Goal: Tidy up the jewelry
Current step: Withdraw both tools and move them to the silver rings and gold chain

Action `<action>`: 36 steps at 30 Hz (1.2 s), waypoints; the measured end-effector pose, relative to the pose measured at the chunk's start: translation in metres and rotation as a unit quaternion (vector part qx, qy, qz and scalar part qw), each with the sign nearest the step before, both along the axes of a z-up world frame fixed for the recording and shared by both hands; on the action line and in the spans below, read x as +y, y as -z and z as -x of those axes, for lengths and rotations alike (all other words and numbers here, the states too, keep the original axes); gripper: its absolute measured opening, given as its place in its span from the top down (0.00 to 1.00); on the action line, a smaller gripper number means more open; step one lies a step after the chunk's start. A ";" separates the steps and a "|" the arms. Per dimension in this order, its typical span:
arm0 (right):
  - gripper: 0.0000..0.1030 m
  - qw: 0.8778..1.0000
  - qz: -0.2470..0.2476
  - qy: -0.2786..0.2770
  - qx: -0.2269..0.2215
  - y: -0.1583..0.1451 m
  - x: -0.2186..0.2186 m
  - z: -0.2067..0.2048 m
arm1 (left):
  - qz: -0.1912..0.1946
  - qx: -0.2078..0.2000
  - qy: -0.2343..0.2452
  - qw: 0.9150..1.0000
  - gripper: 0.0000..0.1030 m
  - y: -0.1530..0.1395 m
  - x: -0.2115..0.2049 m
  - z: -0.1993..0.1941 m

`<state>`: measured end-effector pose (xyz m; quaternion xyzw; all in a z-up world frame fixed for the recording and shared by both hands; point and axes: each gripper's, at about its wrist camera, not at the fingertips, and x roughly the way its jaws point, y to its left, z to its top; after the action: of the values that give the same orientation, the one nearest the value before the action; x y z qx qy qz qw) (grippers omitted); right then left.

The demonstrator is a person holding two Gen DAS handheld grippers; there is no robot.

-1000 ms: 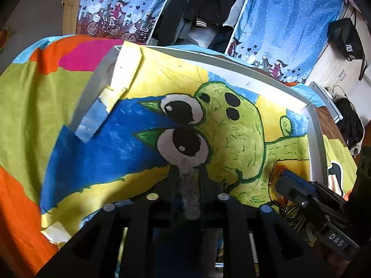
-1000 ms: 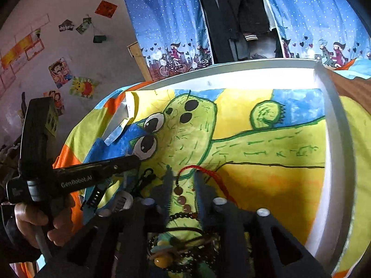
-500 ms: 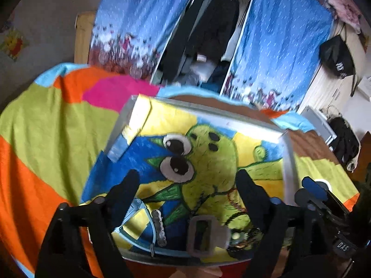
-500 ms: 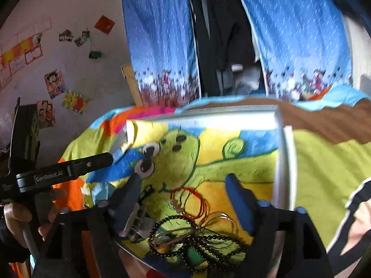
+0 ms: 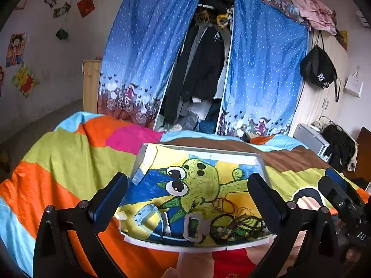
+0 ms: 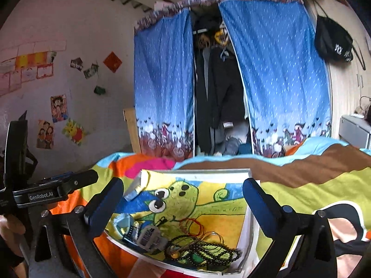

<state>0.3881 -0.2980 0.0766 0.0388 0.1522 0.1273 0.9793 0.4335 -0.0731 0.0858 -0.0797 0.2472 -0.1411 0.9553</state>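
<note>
The jewelry is lying heaped at the tray's near edge, now below and between our fingers. We are pulling both grippers back: left gripper and right gripper gaping wide, holding nothing, so both pieces are released.

1 tray, 2 watches, 1 bead pile.

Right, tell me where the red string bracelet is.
The red string bracelet lies in the tray, right of the grey watch and just above the dark bead tangle, in the right wrist view.
</note>
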 end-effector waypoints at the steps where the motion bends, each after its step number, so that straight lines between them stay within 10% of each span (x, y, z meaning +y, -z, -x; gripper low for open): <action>1: 0.00 1.000 0.000 0.001 -0.004 -0.002 0.000 0.005 | 0.000 -0.006 0.000 1.000 0.02 -0.004 0.001 0.008; 21: 0.00 0.999 0.005 0.030 -0.043 -0.006 -0.003 0.130 | -0.017 -0.058 -0.006 0.998 0.02 -0.015 0.022 0.131; 36: 0.00 0.999 0.026 0.046 -0.001 0.037 -0.002 0.183 | -0.031 -0.024 -0.013 0.999 0.02 0.033 0.037 0.184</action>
<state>0.2050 -0.3005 0.0394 0.0197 0.1524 0.0784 0.9850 0.2493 -0.0363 0.0530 -0.0498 0.2278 -0.1229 0.9646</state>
